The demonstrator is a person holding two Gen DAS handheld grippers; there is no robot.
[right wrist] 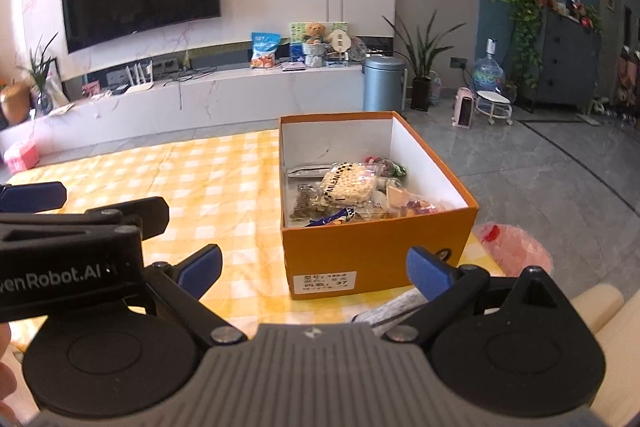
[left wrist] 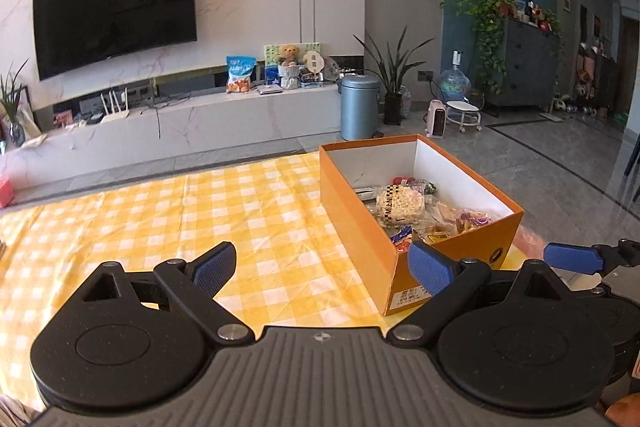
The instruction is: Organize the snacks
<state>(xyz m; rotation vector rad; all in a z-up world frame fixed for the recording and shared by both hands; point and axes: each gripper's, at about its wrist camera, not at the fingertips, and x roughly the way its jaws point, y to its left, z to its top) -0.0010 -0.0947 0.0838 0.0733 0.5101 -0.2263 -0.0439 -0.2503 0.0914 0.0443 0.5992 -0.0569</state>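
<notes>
An orange cardboard box [left wrist: 360,227] [right wrist: 380,247] stands on the yellow checked tablecloth [left wrist: 180,219] [right wrist: 208,187]. Several snack packs lie inside it, a puffed-rice bar pack [left wrist: 400,205] [right wrist: 350,187] on top. My left gripper [left wrist: 322,267] is open and empty, low over the cloth just left of the box's near corner. My right gripper [right wrist: 314,271] is open and empty, in front of the box's labelled near side. The right gripper's blue finger also shows at the right edge of the left wrist view [left wrist: 572,257]. The left gripper shows at the left of the right wrist view [right wrist: 32,197].
A pink plastic bag [right wrist: 514,247] lies right of the box near the table edge. A grey cloth [right wrist: 392,307] lies under the right gripper. Beyond the table are a TV console [left wrist: 180,119], a blue-grey bin [left wrist: 359,107] and tiled floor.
</notes>
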